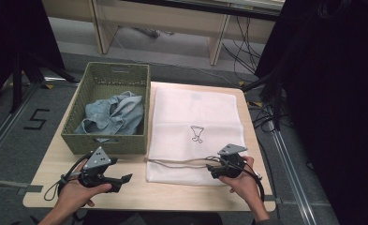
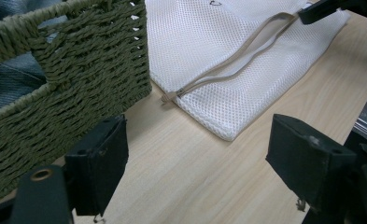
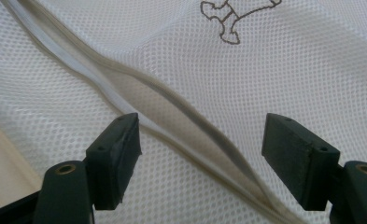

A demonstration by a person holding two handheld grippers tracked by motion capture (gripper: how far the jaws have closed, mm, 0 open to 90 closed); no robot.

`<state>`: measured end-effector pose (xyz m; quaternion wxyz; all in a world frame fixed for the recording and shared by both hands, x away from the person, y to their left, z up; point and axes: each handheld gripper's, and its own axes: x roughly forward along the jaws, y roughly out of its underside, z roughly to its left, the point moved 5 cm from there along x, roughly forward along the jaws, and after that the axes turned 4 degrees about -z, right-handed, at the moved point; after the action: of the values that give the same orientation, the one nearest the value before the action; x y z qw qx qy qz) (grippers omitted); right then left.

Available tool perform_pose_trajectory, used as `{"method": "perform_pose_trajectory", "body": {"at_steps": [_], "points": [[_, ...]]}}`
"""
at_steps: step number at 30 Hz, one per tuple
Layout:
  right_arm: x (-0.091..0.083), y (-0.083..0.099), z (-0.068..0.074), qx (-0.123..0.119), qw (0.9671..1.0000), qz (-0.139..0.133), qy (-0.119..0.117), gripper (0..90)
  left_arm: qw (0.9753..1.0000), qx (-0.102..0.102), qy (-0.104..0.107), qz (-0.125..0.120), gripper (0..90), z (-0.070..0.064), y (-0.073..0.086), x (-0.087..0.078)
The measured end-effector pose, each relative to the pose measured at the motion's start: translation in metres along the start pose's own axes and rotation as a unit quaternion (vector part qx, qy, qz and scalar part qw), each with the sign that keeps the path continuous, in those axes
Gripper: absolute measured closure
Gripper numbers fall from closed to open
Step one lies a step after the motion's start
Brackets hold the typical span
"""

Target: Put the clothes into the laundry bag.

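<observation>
Both my grippers sit at the near edge of the table, jaws spread, holding nothing.

From the high view, my left gripper rests on bare table in front of the woven basket holding a blue garment; my right gripper is at the near edge of the white mesh bag, by its zipper. In the left gripper view, my jaws gape over wood, with the basket to the left and the bag ahead. In the right gripper view, my jaws stand wide apart over the partly open zipper, just above the mesh.
</observation>
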<state>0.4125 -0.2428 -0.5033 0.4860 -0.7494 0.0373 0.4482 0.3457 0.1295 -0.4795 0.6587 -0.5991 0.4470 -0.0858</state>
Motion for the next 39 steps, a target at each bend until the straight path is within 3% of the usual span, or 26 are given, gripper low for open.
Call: {"method": "perform_pose_trajectory", "body": {"at_steps": [2,4,6,11,12,13,18,25,26,31,32,33,35,38,39], "points": [[0.011,-0.004,-0.001,-0.02,0.9997,0.014,0.003,30.7,0.9999,0.009,-0.001,0.008,20.0,0.001,0.001,-0.001],[0.018,-0.006,-0.001,-0.026,0.9995,0.016,0.004,31.7,1.0,0.0,0.001,0.001,20.0,0.001,0.0,-0.001],[0.023,-0.007,-0.002,-0.028,0.9992,0.028,0.002,32.2,1.0,-0.006,0.001,0.0,20.1,0.0,0.001,0.0],[0.03,-0.008,-0.003,-0.033,0.9988,0.035,0.003,32.8,1.0,0.003,0.0,0.002,20.0,0.001,0.0,-0.001],[0.032,-0.008,-0.004,-0.04,0.9986,0.034,0.001,33.0,1.0,-0.006,0.002,0.0,20.0,0.0,0.0,0.0],[0.033,-0.008,-0.003,-0.04,0.9985,0.038,0.001,33.2,1.0,0.002,0.002,0.004,20.0,0.001,0.0,-0.001],[0.039,-0.009,-0.002,-0.048,0.9978,0.045,0.004,34.2,1.0,0.001,0.001,0.002,20.0,0.001,0.0,-0.001],[0.052,-0.016,-0.001,-0.075,0.9957,0.054,0.011,42.5,1.0,0.001,0.001,0.002,20.1,0.001,0.0,-0.001],[0.054,-0.017,-0.001,-0.069,0.9961,0.054,0.011,44.2,1.0,-0.006,0.0,0.001,20.1,0.0,0.0,0.0],[0.054,-0.024,-0.002,-0.076,0.9962,0.041,0.011,54.6,1.0,0.0,0.001,0.001,20.2,0.001,-0.001,-0.001],[0.056,-0.027,-0.004,-0.095,0.9949,0.032,0.01,58.5,1.0,0.003,0.001,0.002,20.2,0.001,-0.001,-0.002],[0.054,-0.028,-0.004,-0.087,0.9956,0.034,0.01,61.6,1.0,0.004,0.001,0.002,20.2,0.001,-0.001,-0.002],[0.048,-0.035,-0.004,-0.067,0.9975,0.009,0.021,69.2,1.0,-0.001,0.001,-0.003,20.2,0.001,-0.001,-0.002],[0.043,-0.042,-0.009,-0.077,0.9966,-0.013,0.024,73.9,0.9999,0.011,0.001,0.004,20.2,0.003,-0.002,-0.003],[0.041,-0.043,-0.01,-0.066,0.9973,-0.018,0.026,75.6,1.0,0.005,-0.004,-0.003,20.2,0.003,-0.003,-0.003]]}}
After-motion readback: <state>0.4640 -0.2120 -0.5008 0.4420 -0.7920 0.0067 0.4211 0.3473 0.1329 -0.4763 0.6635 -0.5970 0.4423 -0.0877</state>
